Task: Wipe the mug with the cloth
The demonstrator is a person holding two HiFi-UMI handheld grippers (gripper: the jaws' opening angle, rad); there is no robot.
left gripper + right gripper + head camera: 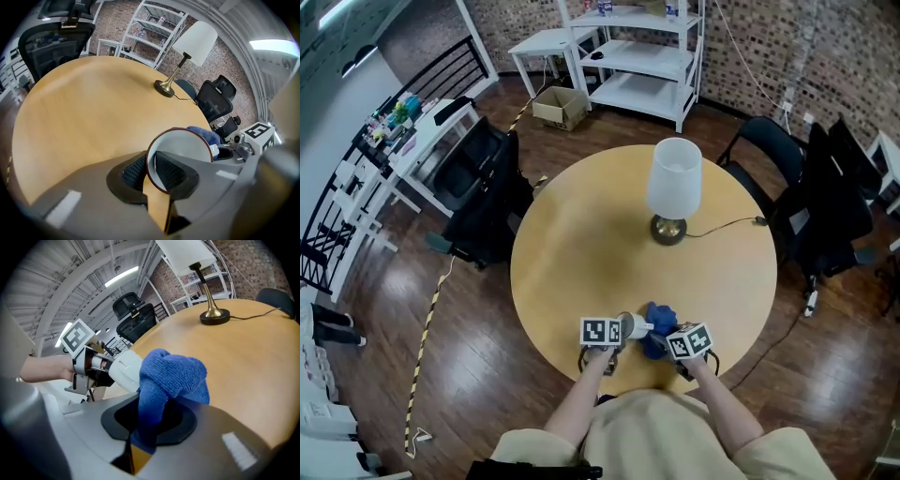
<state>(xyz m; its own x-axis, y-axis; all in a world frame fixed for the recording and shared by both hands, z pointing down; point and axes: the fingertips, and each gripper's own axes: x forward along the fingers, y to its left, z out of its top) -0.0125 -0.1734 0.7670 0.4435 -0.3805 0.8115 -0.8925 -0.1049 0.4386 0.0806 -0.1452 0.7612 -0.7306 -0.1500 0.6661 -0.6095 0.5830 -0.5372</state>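
A white mug (635,326) with a dark rim lies on its side in the air over the table's near edge. My left gripper (620,332) is shut on its wall. In the left gripper view the rim (179,131) stands edge-on between the jaws of the left gripper (151,171), one pad inside the mug and one outside. My right gripper (662,343) is shut on a blue cloth (658,322). The bunched cloth (173,376) rises from the right gripper (147,427) and presses against the mug (124,371). The mug's far side is hidden behind the cloth (204,133).
A white-shaded lamp (673,187) with a brass base stands on the round wooden table (581,244), its cord running right. Black chairs (483,192) flank the table on both sides. White shelves (637,56) and a cardboard box (561,105) are behind.
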